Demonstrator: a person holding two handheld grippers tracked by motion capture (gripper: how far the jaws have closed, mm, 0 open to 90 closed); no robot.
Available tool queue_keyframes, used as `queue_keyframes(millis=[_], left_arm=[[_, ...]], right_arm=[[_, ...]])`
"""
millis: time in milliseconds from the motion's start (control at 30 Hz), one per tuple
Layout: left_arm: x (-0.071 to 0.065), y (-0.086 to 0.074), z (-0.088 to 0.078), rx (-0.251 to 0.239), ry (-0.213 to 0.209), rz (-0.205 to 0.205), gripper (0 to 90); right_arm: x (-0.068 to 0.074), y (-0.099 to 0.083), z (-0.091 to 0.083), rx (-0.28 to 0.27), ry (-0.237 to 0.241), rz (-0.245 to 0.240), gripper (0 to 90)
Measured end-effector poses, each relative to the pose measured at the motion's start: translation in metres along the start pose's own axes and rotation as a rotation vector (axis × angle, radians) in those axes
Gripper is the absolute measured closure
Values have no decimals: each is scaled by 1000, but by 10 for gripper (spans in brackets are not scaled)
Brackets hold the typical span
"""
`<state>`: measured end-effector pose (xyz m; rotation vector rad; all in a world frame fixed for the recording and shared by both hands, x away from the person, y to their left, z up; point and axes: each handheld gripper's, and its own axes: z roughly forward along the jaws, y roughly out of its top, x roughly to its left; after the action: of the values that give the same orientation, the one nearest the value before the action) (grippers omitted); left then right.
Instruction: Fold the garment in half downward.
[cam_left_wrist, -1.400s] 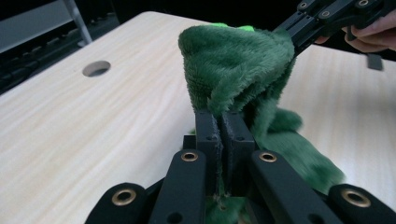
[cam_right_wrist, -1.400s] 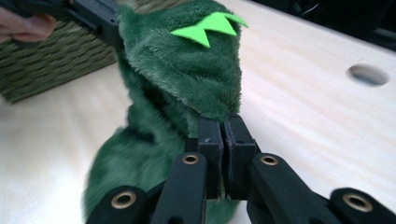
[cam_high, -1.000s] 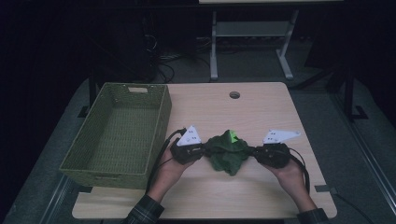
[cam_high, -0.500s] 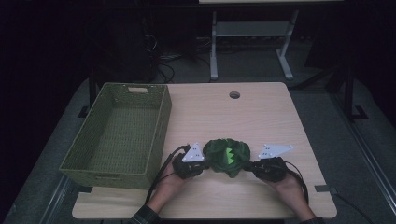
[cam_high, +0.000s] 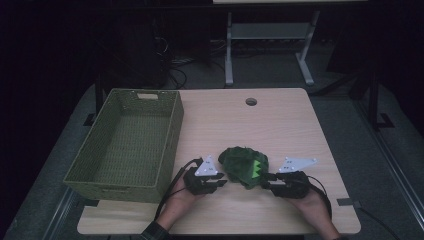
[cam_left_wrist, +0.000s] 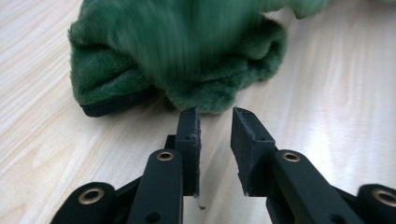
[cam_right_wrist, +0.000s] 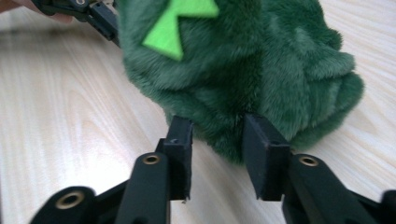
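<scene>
A dark green plush toy (cam_high: 244, 166) with a bright green felt patch (cam_high: 256, 170) lies on the wooden table (cam_high: 285, 125) near its front edge. My left gripper (cam_high: 222, 181) sits just left of it, jaws slightly apart. In the left gripper view the tips of that gripper (cam_left_wrist: 215, 114) stop just short of the plush (cam_left_wrist: 177, 56) with nothing between them. My right gripper (cam_high: 265, 184) is just right of the toy. In the right gripper view it (cam_right_wrist: 217, 123) stands open, its tips touching the fur (cam_right_wrist: 243, 70).
A woven green basket (cam_high: 172, 132) stands empty on the table's left side. A round cable hole (cam_high: 251, 101) is at the far middle. The left gripper's cable (cam_high: 172, 185) trails beside the basket. Beyond the table is a dark floor with a desk frame (cam_high: 230, 55).
Both grippers have drawn back toward the person and lower on the table. The plush has settled between them, slightly nearer the front edge.
</scene>
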<state>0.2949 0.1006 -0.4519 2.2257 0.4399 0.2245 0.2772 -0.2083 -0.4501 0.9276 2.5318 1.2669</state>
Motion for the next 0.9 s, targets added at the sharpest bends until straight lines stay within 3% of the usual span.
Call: queue_keyframes(millis=[300, 467, 600, 733, 900], left_arm=[[-11, 11, -28, -74, 15, 2, 716], [-8, 29, -34, -112, 16, 0, 793], [-4, 46, -25, -141, 4, -6, 859], [3, 47, -4, -84, 13, -19, 896], [16, 30, 18, 25, 26, -60, 899]], right_arm=[[6, -5, -25, -64, 17, 11, 573], [3, 3, -29, -89, 10, 11, 734], [-1, 13, -16, -69, 15, 8, 843], [-2, 17, 7, -16, 26, -7, 878], [-2, 16, 23, 40, 40, -18, 897]])
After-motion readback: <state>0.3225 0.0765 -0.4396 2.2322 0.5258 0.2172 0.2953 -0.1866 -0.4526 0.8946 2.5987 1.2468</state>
